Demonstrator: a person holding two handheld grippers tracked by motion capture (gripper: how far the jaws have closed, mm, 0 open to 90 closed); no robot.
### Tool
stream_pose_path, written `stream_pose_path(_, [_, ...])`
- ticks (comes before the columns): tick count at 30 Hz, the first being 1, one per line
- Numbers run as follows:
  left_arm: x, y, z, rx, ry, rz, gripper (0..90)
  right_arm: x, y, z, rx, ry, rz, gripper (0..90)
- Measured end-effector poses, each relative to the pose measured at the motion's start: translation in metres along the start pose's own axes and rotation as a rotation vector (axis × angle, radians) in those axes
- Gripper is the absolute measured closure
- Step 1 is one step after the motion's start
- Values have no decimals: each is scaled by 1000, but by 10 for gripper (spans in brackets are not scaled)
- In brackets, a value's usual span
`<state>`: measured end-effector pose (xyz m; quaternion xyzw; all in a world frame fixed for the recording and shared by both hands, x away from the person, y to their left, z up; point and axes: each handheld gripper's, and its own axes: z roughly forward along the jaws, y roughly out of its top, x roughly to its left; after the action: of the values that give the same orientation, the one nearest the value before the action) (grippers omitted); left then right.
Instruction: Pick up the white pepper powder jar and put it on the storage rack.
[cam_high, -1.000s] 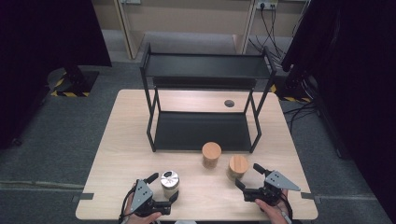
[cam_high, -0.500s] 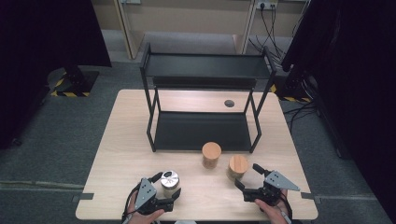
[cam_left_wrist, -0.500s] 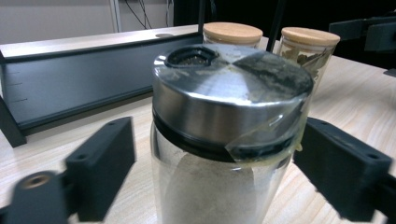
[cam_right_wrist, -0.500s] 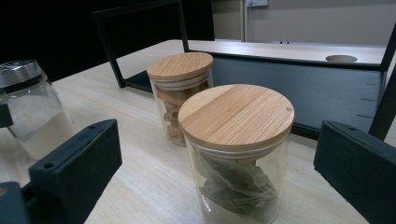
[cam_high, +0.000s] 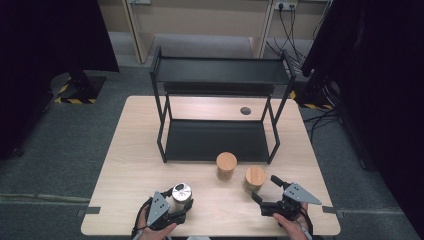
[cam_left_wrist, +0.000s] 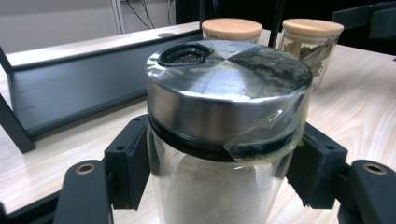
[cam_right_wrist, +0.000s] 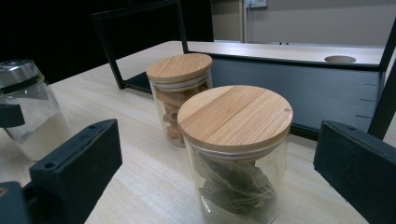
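Observation:
A glass jar with a steel shaker lid (cam_high: 181, 192) (cam_left_wrist: 224, 88) stands near the table's front left, holding pale powder. My left gripper (cam_high: 181, 201) (cam_left_wrist: 219, 172) has just been closing on it, and both pads now press on the glass below the lid. At the front right, a wooden-lidded jar of dried leaves (cam_high: 255, 179) (cam_right_wrist: 236, 116) stands just ahead of my right gripper (cam_high: 265, 189) (cam_right_wrist: 219, 154). Its jaws stand wide open and apart from the glass. A second wooden-lidded jar (cam_high: 226, 165) (cam_right_wrist: 180, 70) stands a little farther in.
A black two-tier metal rack (cam_high: 220, 70) stands on the far half of the wooden table (cam_high: 140, 150), its lower shelf (cam_high: 215, 140) bare. A round cable hole (cam_high: 245, 110) sits behind it. Grey floor surrounds the table.
The left gripper's jaws have drawn in onto the steel-lidded jar. Both hands and all three jars have stayed where they were.

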<state>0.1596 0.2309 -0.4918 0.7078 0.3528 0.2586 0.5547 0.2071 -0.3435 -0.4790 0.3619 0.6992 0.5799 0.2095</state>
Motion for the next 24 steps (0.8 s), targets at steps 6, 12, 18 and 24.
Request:
stream_pose_path(6, [0,5,1,-6,-2,-35,308,0,0,0,-1,-4,4,13])
stream_pose_path(12, [1,9,4,-2,-2,-44,308,-1,-1,0,-5,-7,14,14])
stream_pose_path(18, [6,17,9,1,8,-60,308,-2,-1,0,-8,-8,22,14])
stream_pose_path(24, [11,29,17,4,26,-50,308,-2,0,0,-8,-7,22,14])
